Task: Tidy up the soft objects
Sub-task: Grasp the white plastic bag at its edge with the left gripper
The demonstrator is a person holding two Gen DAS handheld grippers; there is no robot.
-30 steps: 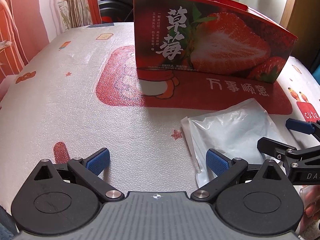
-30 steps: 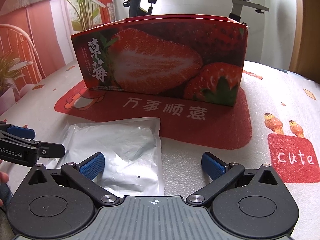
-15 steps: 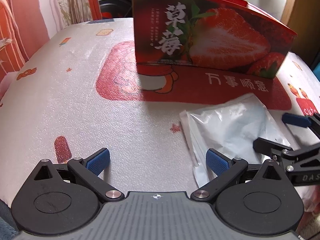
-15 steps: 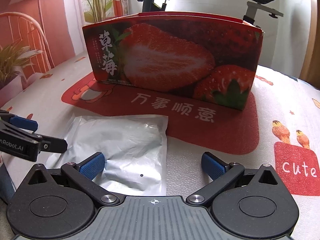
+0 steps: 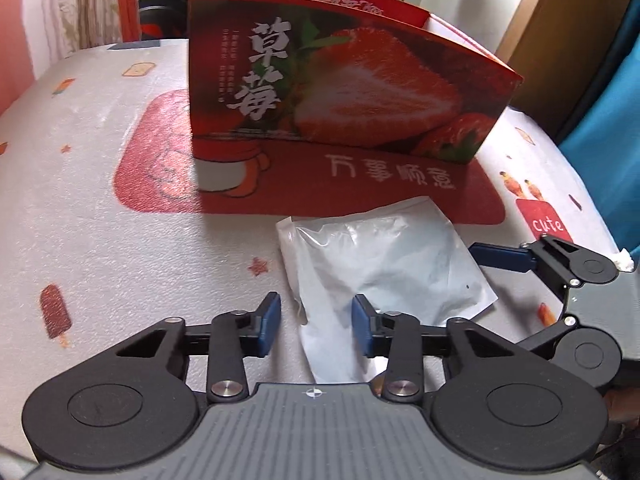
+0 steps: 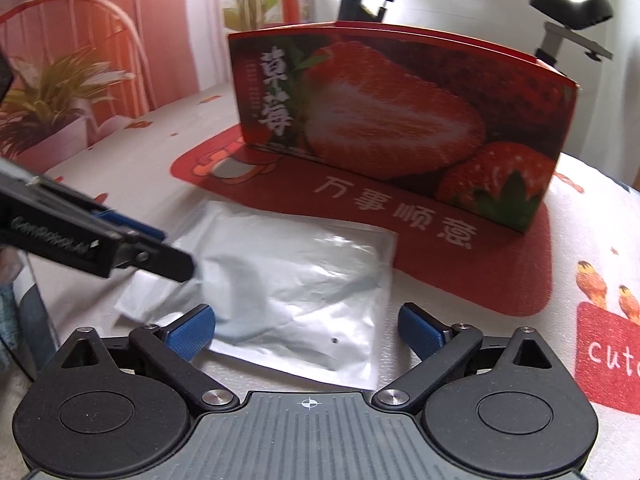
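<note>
Plastic pouch flat on tablecloth, in front of strawberry box. Left gripper half-closed, straddling pouch's near corner. Right gripper wide open above pouch.

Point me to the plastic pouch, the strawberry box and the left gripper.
plastic pouch (image 6: 304,280), right wrist view, middle of its crinkled face.
strawberry box (image 6: 396,120), right wrist view, front panel on the cut strawberry.
left gripper (image 5: 316,324), left wrist view, midway between its blue fingers.
</note>
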